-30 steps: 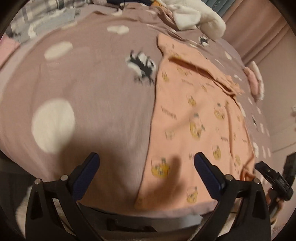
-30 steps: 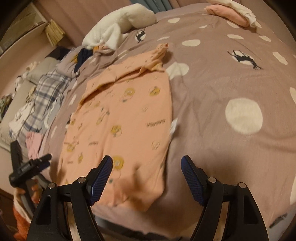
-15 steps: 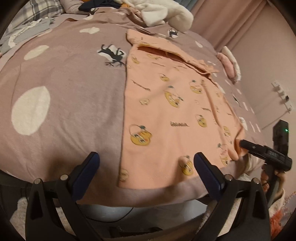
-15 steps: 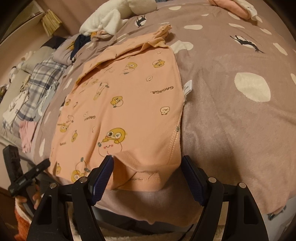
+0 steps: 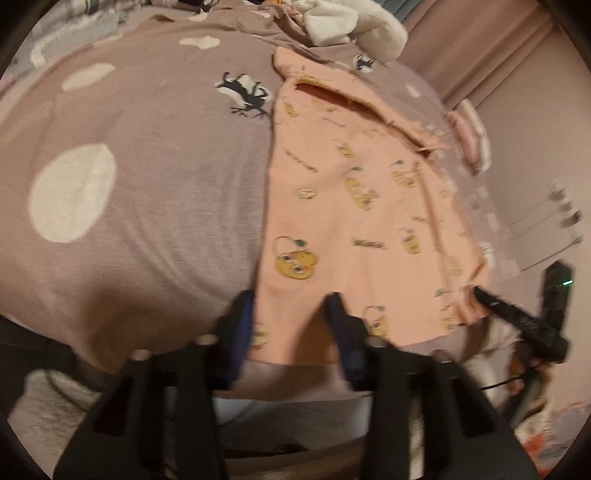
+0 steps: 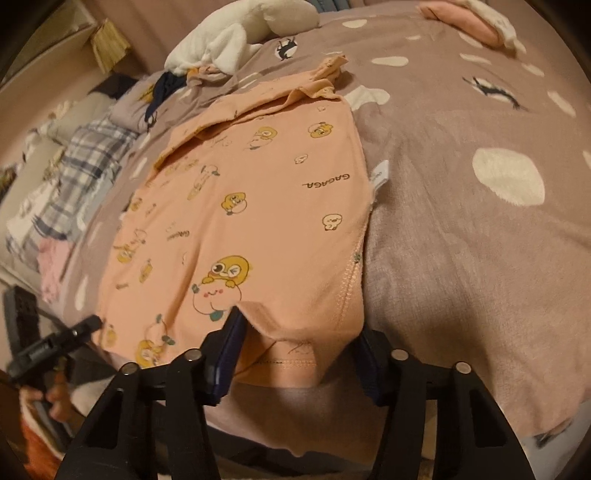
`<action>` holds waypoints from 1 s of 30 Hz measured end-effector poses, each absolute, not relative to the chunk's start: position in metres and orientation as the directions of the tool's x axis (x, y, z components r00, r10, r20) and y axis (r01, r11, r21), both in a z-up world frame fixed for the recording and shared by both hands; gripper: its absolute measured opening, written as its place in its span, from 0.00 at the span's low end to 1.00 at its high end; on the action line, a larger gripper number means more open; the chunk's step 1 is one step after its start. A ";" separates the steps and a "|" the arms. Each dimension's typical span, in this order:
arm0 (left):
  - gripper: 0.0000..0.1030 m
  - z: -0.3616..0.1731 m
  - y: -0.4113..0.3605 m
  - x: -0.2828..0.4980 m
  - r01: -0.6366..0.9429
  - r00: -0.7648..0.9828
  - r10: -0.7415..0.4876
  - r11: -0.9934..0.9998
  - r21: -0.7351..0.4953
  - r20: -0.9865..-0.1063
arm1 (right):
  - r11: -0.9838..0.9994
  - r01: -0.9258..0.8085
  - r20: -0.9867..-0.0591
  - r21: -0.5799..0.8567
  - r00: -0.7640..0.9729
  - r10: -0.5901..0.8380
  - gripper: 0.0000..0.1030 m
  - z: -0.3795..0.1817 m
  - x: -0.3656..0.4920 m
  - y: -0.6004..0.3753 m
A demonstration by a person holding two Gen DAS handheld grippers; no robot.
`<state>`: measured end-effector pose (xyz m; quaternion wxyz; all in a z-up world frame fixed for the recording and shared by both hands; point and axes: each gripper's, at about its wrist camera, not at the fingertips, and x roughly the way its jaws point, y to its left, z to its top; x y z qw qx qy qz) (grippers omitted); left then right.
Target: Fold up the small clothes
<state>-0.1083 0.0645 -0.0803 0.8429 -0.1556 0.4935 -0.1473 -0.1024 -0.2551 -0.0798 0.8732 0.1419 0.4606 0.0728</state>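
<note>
Left wrist view: the left gripper [image 5: 290, 314] is set at the near edge of the bed [image 5: 147, 206], over the near left corner of the peach garment [image 5: 354, 221]; its jaws have just been closing and are now narrowed, with the hem of the garment lying between the blue pads; whether the pads already press the cloth cannot be told, since the picture is blurred. The right gripper [image 5: 484, 295] is seen at the near right corner of the garment, its tip touching the cloth.

Right wrist view: the right gripper [image 6: 299, 332] is likewise partly narrowed, its jaws having just been closing; the near right corner of the garment, bunched and lifted slightly, is held between the pads, the left pad being pressed against the fold and the right pad being hidden behind the hem. The left gripper [image 6: 88, 325] is seen at the near left corner, carried by a hand [image 6: 55, 391].

The garment is spread flat on the bedspread [image 6: 461, 240], printed side up, reaching from the near edge toward the middle of the bed; a white label [image 6: 380, 177] projects from its right side seam. A white plush item [image 6: 236, 40] and a heap of clothes [image 6: 85, 155] lie at the far left of the bed; folded pink cloth [image 6: 469, 18] lies at the far right; nothing lies on the garment.
</note>
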 end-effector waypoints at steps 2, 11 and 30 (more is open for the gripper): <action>0.19 -0.080 0.066 -0.109 0.085 0.470 -0.407 0.904 -0.418 -0.784 | 0.958 -0.005 -0.790 0.287 0.565 0.239 0.32 -0.080 -0.101 -0.250; 0.05 -0.080 0.071 -0.107 0.052 0.436 -0.463 0.869 -0.492 -0.772 | 0.938 0.006 -0.767 0.347 0.577 0.280 0.06 -0.080 -0.103 -0.258; 0.05 -0.035 0.065 -0.098 0.111 0.451 -0.537 0.827 -0.552 -0.713 | 0.949 0.003 -0.756 0.315 0.606 0.249 0.04 -0.053 -0.106 -0.259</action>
